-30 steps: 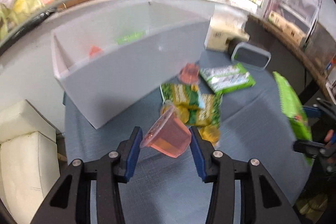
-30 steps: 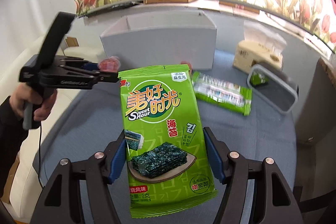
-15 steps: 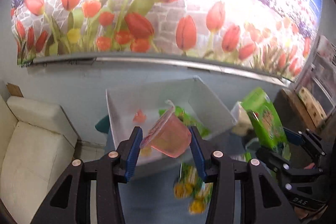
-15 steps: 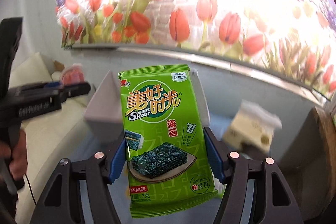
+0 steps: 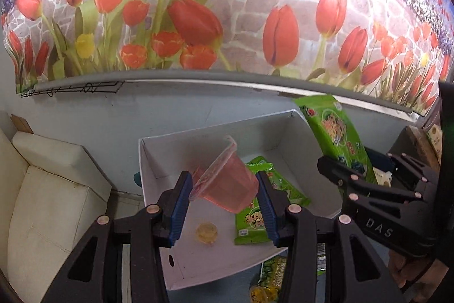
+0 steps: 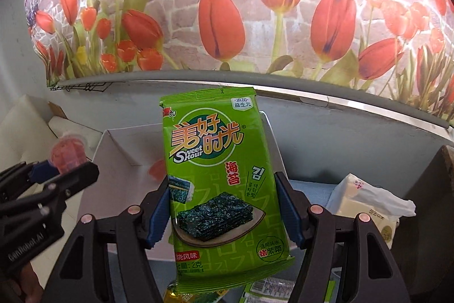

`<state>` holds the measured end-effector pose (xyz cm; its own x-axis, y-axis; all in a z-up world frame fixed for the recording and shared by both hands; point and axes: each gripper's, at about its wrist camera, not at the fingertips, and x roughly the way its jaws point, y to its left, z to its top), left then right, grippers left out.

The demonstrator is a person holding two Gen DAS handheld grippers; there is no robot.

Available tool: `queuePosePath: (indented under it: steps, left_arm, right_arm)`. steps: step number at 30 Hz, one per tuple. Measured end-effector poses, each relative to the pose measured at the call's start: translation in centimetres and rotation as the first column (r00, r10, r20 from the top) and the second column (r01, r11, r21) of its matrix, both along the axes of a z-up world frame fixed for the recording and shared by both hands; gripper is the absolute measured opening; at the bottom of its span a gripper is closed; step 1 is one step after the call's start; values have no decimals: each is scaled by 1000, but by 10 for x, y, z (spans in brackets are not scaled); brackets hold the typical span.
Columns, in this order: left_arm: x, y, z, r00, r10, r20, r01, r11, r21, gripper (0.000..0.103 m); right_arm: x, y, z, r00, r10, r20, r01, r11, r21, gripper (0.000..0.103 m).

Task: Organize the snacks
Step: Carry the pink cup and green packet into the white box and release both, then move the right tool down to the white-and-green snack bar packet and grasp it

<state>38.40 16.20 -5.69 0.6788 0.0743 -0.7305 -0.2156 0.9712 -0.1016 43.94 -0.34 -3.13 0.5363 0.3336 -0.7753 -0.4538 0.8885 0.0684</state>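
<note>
The left gripper (image 5: 224, 199) clamps a tilted pink cup (image 5: 227, 183) above the white box (image 5: 159, 149). At its 2 o'clock, the right gripper (image 6: 224, 213) clamps a seaweed packet (image 6: 218, 175). Step: depositing. Next, each must lower and release inside the box.

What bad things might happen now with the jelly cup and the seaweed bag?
The pink jelly cup sits tilted in the left gripper, so it might slip out or land on its side in the white box. The right gripper pinches the seaweed packet only low down, and both tools crowd the box and may bump.
</note>
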Motion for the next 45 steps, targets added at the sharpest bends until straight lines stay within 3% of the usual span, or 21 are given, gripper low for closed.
queuePosePath:
  steps: [4, 7, 8, 9, 10, 12, 13, 25, 29, 33, 37, 41, 45]
  left_arm:
    - [8, 5, -18, 999, 3, -33, -3, 1000, -1, 50]
    - [11, 5, -24, 999, -1, -48, 2, 1000, 12, 51]
    - [11, 6, -25, 999, 0, -47, 1, 1000, 10, 52]
    - [11, 7, -24, 999, 9, -41, -8, 1000, 14, 62]
    - [10, 8, -23, 999, 4, -37, -4, 1000, 9, 80]
    - [8, 11, -21, 1000, -6, -25, 5, 1000, -14, 99]
    - [6, 11, -19, 1000, -3, -12, 2, 1000, -15, 100]
    - [-19, 0, 14, 999, -26, 31, 26, 1000, 7, 100]
    - [-49, -18, 25, 997, -44, 57, 41, 998, 38, 103]
    - [-88, -30, 28, 995, -64, 77, 65, 998, -7, 103]
    - [-132, -50, 20, 993, -88, 83, 89, 996, -8, 103]
    - [-163, -73, 5, 992, -107, 69, 105, 994, 31, 103]
    - [-187, -92, -14, 991, -126, 47, 125, 992, 23, 103]
  right_arm:
    - [9, 8, -13, 1000, 6, -5, -6, 1000, -16, 72]
    - [11, 12, -19, 1000, 28, -12, -28, 999, -23, 81]
    - [11, 12, -20, 1000, 24, 3, -24, 999, -32, 89]
    - [10, 12, -19, 1000, 12, 28, -11, 999, -48, 93]
    - [9, 12, -20, 999, 6, 43, -4, 998, -56, 93]
    - [8, 10, -21, 999, 3, 47, 0, 998, -67, 94]
    - [8, 10, -21, 999, 5, 47, -2, 997, -71, 94]
    - [-24, -34, 5, 995, -36, 92, 35, 999, 11, 94]
    - [-61, -65, 17, 991, -50, 124, 45, 998, 44, 94]
    - [-104, -96, 19, 990, -50, 134, 42, 997, 62, 94]
    - [-154, -126, -1, 993, -27, 119, 23, 999, 37, 94]
    - [-196, -140, -43, 999, 16, 50, -16, 1000, 3, 94]
    - [-221, -133, -91, 993, 119, 12, -118, 989, -93, 94]
